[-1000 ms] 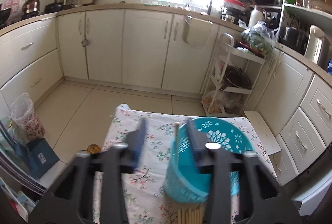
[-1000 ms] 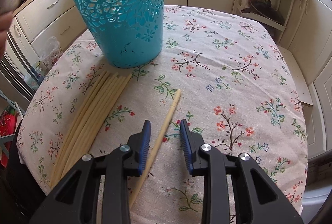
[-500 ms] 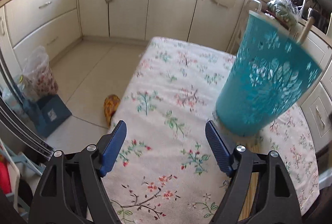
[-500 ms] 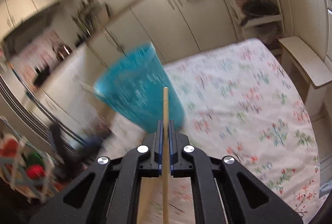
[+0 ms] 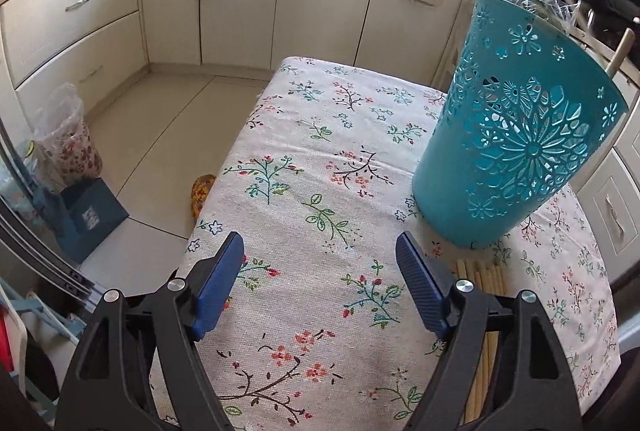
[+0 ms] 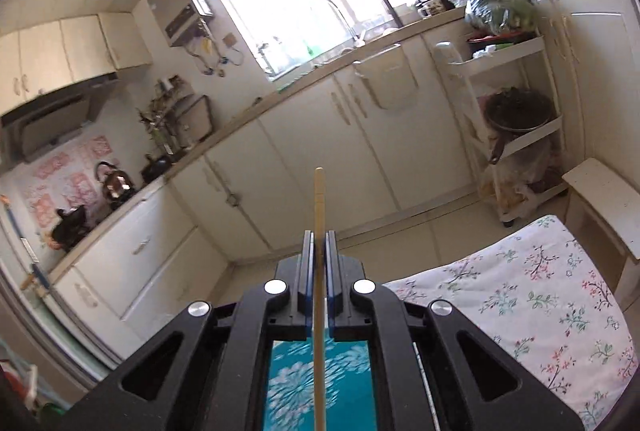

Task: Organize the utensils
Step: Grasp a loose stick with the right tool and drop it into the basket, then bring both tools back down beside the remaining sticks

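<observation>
Nearest the left wrist camera, the left gripper [image 5: 320,283] stands wide with nothing between its blue pads, hanging over the flowered tablecloth [image 5: 320,159] just short of the teal perforated plastic basket [image 5: 516,151]. Its jaws opened further within the last second but have since settled. By the basket's near foot, partly under the gripper's right finger, lies a bundle of pale wooden chopsticks [image 5: 482,279] on the cloth, touching or almost touching the basket's base. Beyond the basket's far rim one pale stick end [image 5: 619,51] pokes up, so at least one seems already dropped in.

In the right wrist view, the right gripper [image 6: 319,271] is clamped tight on a single pale wooden chopstick [image 6: 319,211], which runs straight out past the pads, with the teal basket showing below through the gripper frame.

My judgement: the job is early. One stick is in, one is carried above the basket, and the bundle beside it is still to move.
</observation>
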A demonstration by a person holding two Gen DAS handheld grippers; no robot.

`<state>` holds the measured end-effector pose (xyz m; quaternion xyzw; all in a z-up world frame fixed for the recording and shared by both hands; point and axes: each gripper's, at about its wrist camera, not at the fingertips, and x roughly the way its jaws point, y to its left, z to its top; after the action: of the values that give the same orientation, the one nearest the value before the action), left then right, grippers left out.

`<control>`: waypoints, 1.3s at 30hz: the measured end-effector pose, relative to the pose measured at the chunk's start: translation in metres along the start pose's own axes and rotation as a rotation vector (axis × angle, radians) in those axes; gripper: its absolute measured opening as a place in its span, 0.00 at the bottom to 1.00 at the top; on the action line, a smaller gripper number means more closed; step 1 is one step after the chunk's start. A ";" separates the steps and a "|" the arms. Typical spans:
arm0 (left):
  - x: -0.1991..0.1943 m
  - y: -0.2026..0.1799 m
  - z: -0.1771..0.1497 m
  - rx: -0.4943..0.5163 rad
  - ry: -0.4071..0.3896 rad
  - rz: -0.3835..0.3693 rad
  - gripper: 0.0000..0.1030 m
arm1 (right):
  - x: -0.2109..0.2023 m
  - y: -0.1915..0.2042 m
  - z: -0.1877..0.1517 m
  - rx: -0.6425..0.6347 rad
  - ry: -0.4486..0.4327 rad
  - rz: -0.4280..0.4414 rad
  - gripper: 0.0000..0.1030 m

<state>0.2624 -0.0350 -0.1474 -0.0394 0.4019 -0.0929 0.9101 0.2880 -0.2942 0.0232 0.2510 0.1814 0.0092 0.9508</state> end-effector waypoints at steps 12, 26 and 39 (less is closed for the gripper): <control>0.006 0.003 0.002 -0.024 0.029 -0.008 0.72 | -0.009 0.005 -0.046 -0.150 0.099 -0.023 0.10; 0.009 -0.004 0.001 0.005 0.050 0.031 0.72 | -0.095 -0.049 -0.172 -0.105 0.356 -0.149 0.11; 0.010 -0.004 0.000 0.003 0.060 0.044 0.73 | -0.051 -0.046 -0.197 -0.112 0.514 -0.145 0.11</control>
<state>0.2679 -0.0411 -0.1541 -0.0265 0.4297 -0.0744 0.8995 0.1682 -0.2469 -0.1409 0.1738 0.4334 0.0147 0.8842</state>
